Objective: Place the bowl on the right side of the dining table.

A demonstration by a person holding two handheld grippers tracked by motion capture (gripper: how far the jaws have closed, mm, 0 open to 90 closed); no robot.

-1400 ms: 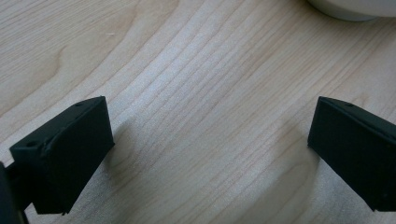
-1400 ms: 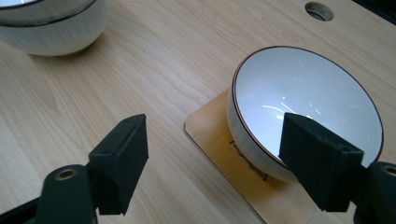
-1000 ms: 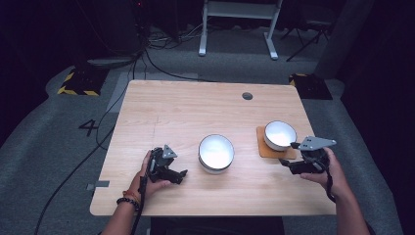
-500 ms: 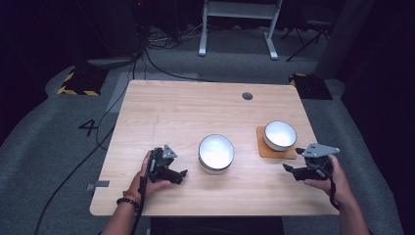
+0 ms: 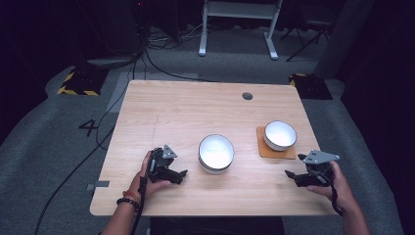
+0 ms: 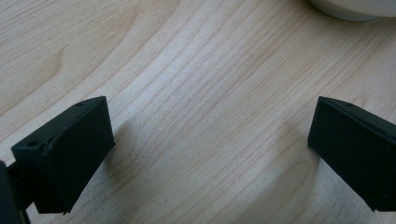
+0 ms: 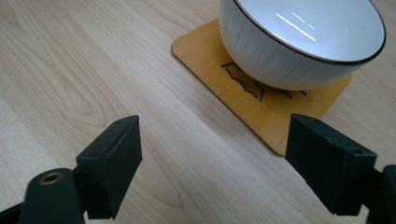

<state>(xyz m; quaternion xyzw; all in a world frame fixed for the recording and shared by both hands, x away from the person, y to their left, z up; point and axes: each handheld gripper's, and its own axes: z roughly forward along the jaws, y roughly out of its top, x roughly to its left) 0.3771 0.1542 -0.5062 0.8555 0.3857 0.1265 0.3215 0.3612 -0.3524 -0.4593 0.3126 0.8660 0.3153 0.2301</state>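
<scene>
A small white bowl with a dark rim (image 5: 280, 135) (image 7: 303, 39) stands on a square wooden coaster (image 5: 275, 151) (image 7: 261, 109) at the table's right. A larger white bowl (image 5: 216, 152) sits on the bare wood near the middle; its edge (image 6: 355, 8) shows in the left gripper view. My right gripper (image 5: 293, 177) (image 7: 224, 172) rests low near the front right edge, open and empty, short of the coaster. Left of the larger bowl, my left gripper (image 5: 180, 176) (image 6: 210, 154) lies on the table, open with nothing between its jaws.
The light wooden table (image 5: 195, 112) has a round cable hole (image 5: 247, 96) at the back right. Beyond it are grey carpet, floor cables (image 5: 161, 58) and a white desk frame (image 5: 240, 27). A number 4 (image 5: 89, 128) is marked on the floor at left.
My right gripper has drawn back from the small bowl toward the front right edge of the table and sunk lower. The left gripper has stayed put.
</scene>
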